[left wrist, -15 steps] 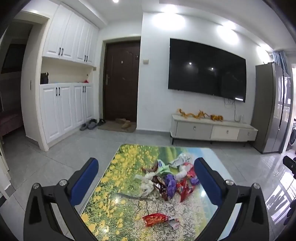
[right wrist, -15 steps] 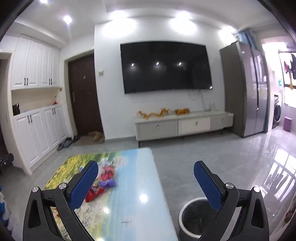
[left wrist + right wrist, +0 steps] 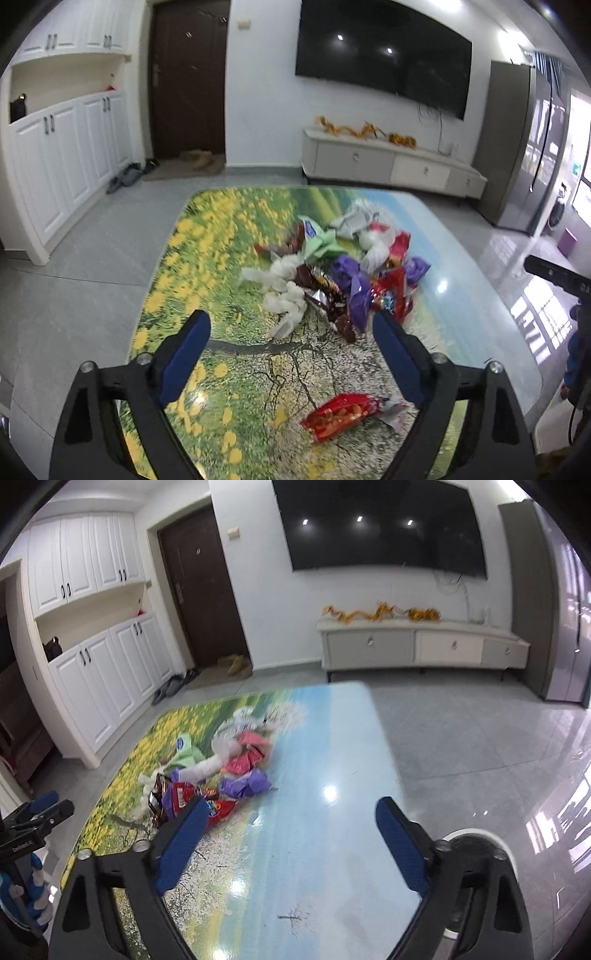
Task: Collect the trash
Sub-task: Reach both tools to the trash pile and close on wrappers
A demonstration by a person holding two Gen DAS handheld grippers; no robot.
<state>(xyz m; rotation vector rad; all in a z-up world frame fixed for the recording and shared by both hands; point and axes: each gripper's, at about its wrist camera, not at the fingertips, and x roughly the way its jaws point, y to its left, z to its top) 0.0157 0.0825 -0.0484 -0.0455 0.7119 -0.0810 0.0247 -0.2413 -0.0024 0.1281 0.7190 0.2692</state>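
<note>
Bright ceiling light glares off the table point(image 3: 330, 792); motion blur, fisheye-warped edges.

Bare table point(image 3: 332, 738) right of the wrapper pile point(image 3: 332, 273); lone red packet point(image 3: 341, 415) lies nearer.

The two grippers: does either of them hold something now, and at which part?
Nothing is held. The left gripper and the right gripper are both open and empty, above the table; the trash pile lies untouched.
</note>
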